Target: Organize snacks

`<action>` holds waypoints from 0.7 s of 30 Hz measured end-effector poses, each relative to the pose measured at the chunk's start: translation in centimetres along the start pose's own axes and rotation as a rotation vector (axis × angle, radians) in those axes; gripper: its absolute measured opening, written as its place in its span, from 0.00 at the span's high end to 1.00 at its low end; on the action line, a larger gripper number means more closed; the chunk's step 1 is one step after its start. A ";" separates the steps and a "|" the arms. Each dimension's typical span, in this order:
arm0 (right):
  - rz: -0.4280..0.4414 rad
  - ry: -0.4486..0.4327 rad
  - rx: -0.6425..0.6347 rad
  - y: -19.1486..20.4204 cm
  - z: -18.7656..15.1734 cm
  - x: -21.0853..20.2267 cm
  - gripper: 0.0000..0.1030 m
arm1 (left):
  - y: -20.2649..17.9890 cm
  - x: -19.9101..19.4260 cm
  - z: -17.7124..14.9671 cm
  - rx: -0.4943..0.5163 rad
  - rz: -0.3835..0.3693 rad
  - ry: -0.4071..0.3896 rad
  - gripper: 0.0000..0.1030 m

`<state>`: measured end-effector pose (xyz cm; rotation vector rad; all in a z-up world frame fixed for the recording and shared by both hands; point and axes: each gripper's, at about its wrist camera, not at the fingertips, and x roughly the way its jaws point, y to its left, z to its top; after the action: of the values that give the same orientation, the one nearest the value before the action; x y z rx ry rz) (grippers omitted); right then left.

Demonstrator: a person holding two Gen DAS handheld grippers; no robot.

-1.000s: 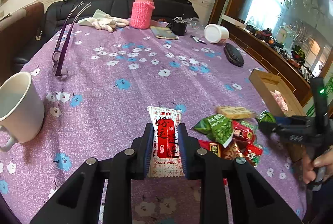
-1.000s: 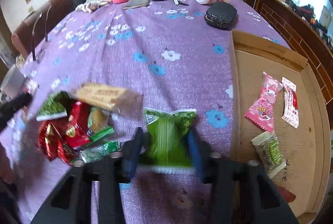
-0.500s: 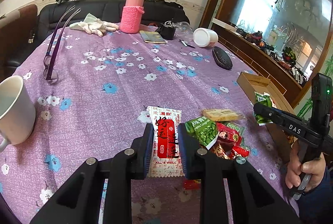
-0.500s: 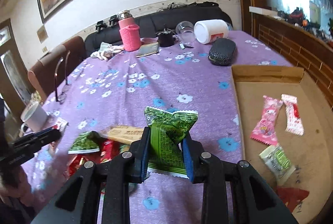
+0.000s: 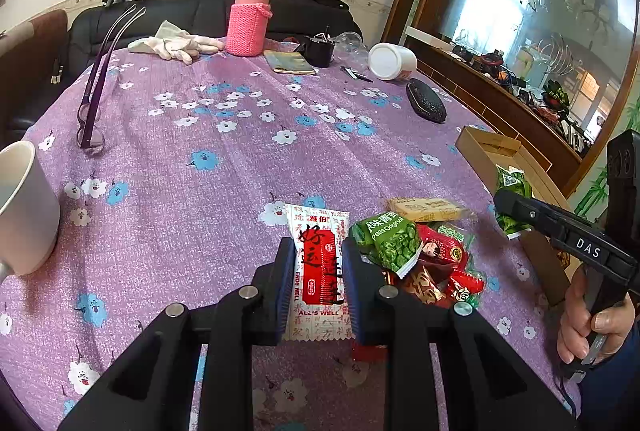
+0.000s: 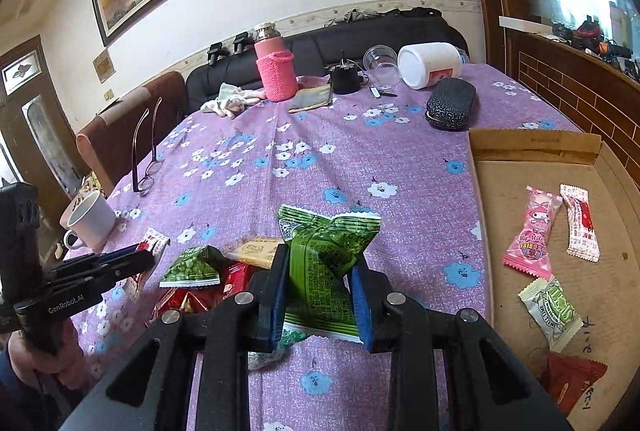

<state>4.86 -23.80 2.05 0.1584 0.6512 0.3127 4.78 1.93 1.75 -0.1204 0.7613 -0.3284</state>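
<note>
My left gripper (image 5: 316, 275) is shut on a white and red snack packet (image 5: 319, 271), held above the purple flowered tablecloth. My right gripper (image 6: 320, 283) is shut on a green snack packet (image 6: 322, 267), lifted above the cloth; it also shows in the left wrist view (image 5: 512, 199). A pile of snacks (image 5: 424, 255) in green, red and tan wrappers lies on the cloth between the grippers. A flat cardboard box (image 6: 560, 231) at the right holds a pink packet (image 6: 534, 233), a white and red packet (image 6: 580, 223), a pale green one (image 6: 554, 307) and a red one (image 6: 572, 379).
A white mug (image 5: 24, 207) stands at the left edge. Purple glasses (image 5: 96, 103) lie beyond it. At the far end are a pink bottle (image 5: 250, 19), white gloves (image 5: 176, 45), a black glasses case (image 5: 426, 105), a tipped white jar (image 5: 390, 61) and a small black cup (image 5: 320, 51).
My right gripper has lifted the green packet off the cloth and raised it beside the cardboard box. My left gripper has kept its hold on the white and red packet and risen a little.
</note>
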 end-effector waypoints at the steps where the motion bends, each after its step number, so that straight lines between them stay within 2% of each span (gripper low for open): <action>1: -0.001 0.001 0.001 0.0 0.0 0.0 0.71 | 0.0 0.0 0.0 -0.001 0.001 -0.001 0.78; 21: 0.046 0.022 0.051 -1.0 0.2 0.3 0.71 | -0.5 -0.2 0.0 0.008 -0.020 -0.004 0.78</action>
<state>5.48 -24.67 1.78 0.2195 0.6784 0.3423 4.51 1.48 1.96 -0.1215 0.7554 -0.3504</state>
